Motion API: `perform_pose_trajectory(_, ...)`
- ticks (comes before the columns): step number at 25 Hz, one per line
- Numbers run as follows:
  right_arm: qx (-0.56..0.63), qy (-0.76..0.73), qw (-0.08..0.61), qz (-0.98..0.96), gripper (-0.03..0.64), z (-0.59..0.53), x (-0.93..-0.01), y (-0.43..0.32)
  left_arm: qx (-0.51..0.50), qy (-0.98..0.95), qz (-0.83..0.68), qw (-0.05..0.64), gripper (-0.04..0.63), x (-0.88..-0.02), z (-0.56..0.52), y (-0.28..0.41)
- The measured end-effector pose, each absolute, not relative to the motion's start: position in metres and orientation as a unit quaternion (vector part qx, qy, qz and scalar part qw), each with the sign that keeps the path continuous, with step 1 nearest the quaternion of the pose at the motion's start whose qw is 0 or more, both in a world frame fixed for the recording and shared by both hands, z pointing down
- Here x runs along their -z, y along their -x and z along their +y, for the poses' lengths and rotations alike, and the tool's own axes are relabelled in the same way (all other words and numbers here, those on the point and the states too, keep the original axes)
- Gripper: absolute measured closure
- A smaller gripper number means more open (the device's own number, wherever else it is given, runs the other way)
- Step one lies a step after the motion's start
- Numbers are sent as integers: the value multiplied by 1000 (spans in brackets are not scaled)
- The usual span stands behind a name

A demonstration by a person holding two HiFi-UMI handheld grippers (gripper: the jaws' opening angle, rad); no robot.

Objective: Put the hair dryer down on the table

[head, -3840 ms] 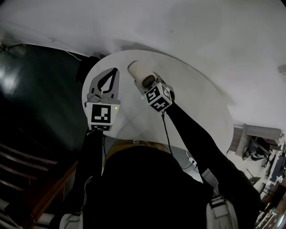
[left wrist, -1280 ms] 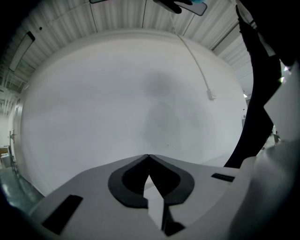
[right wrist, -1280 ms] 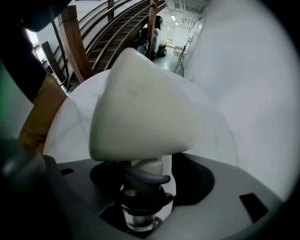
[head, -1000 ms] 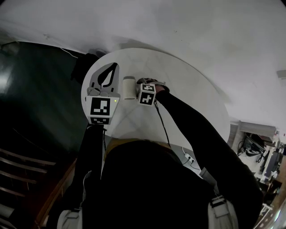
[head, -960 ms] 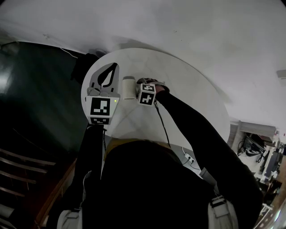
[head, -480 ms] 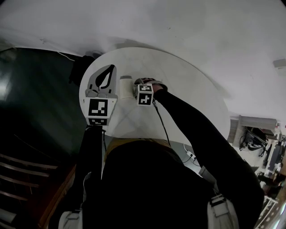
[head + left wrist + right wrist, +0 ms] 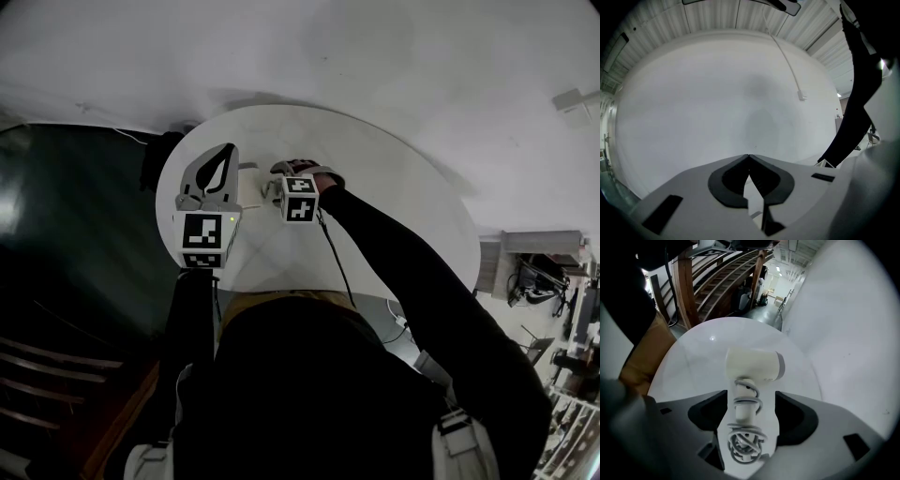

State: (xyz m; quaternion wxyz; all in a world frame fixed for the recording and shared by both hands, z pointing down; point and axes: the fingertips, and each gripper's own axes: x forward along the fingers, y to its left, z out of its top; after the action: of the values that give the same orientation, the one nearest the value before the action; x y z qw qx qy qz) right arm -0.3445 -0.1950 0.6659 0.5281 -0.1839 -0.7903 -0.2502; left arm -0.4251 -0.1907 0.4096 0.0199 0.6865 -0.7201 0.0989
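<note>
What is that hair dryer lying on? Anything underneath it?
The hair dryer lies on the round white table, its cord coiled at the handle. The tabletop directly beneath it is covered.

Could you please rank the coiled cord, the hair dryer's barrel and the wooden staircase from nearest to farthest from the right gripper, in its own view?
1. The coiled cord: between the right gripper's open jaws.
2. The hair dryer's barrel: just ahead, on the table.
3. The wooden staircase: beyond the table, upper left.

Cream hair dryer lying flat on white table, grey cord coiled round handle
</note>
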Motion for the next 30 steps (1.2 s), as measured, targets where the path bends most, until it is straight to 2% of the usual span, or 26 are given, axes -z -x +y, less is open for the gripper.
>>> perform_pose_trajectory(9, 218, 102, 439, -866, 304, -224, -600, 306, -112, -691, -714, 22, 578, -395, -206, 360)
perform_pose_trajectory(17, 148, -24, 309, -939, 304, -252, -524, 264, -113, -686, -719, -6, 578, -379, -218, 303)
perform_pose_trajectory(24, 70, -111, 180, -975, 305, -267, -451, 200, -122, -699, -704, -29, 578, -370, -235, 236)
perform_pose_trajectory(30, 48, -203, 87, -974, 305, -286, -405, 144, -113, -698, -705, -54, 578, -363, -244, 199)
